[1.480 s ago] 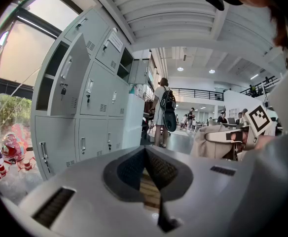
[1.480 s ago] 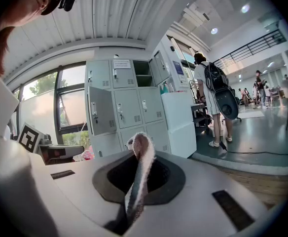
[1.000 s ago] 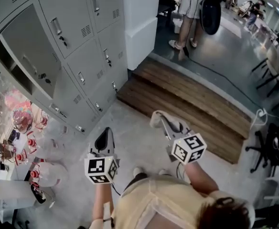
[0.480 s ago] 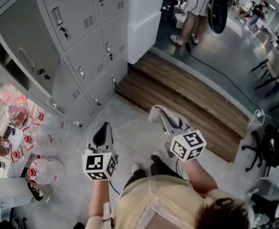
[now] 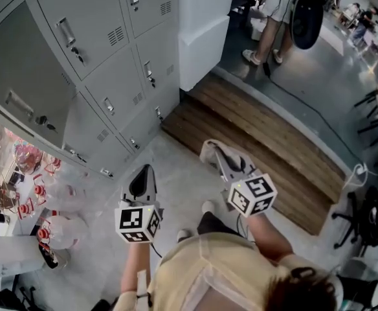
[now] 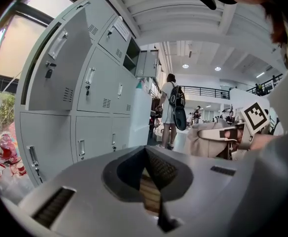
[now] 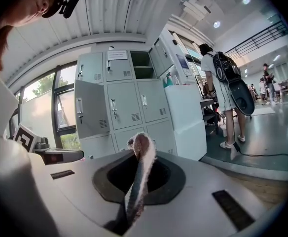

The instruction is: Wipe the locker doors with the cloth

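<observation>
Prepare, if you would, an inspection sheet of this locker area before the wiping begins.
Surface: grey concrete floor, with a wooden step beyond.
Job's things: grey metal locker doors, with one open door; the beige fabric cloth is not touching them.
Clutter: pink toys in clear bags beside the lockers.
Tongs: left tongs shut, with nothing in them; right tongs shut on the cloth.
Cables: black cable across the dark floor.
Surroundings: person with backpack standing nearby; black chairs at right.
</observation>
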`<state>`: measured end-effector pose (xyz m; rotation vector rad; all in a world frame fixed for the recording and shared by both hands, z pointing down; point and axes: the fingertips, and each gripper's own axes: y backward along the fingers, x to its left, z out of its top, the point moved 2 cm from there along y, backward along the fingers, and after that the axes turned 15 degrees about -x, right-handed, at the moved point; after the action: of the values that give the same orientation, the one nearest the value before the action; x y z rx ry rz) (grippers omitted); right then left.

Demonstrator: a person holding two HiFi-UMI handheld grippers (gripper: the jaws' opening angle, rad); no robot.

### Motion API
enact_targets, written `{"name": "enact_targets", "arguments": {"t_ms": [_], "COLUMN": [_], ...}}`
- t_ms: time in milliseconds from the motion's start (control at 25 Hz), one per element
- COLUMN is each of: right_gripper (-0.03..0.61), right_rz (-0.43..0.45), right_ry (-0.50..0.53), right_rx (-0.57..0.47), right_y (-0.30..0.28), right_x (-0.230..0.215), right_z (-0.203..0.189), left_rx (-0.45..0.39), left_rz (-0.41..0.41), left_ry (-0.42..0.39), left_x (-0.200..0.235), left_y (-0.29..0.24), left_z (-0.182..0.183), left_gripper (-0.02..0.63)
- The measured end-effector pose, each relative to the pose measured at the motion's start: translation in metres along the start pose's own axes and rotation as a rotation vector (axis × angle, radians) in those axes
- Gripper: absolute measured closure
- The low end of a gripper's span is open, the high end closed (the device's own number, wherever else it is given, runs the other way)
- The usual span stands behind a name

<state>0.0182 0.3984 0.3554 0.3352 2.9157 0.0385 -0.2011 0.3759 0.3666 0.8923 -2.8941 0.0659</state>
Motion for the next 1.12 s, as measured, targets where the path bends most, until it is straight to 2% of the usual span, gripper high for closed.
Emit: {"name": "enact_targets", "arguments": {"t_ms": [360,600,920,1120], "right_gripper": [0.563,0.563,0.563,0.563], "right_rz": [0.051,0.115,0.143,0.146], "right_ry": [0.001,0.028,0.021,0.016], "right_rx": [0.022,0.039,0.025,0.030], "right_y": [-0.048,-0.070,-0.123,-0.166], "right_x": [-0.066,-0.098,-0.112,-0.110], "right_z": [0.010,0.013,0.012,0.006], "left_rx": [0.027,0.018,0.020,0.011], "left_rz": [-0.002,0.004,0.091,0.126], "left_ry": [0.027,0.007,-0.015,-0.021], "left_x": [-0.027,-0.046,-0.016,0.019], "left_y": [-0.085,-0.125,-0.151,-0.180], "left_z": [-0.005,-0.003,-0.001,-0.001], "left_gripper": [0.626,0.626,0.626,0.627]}}
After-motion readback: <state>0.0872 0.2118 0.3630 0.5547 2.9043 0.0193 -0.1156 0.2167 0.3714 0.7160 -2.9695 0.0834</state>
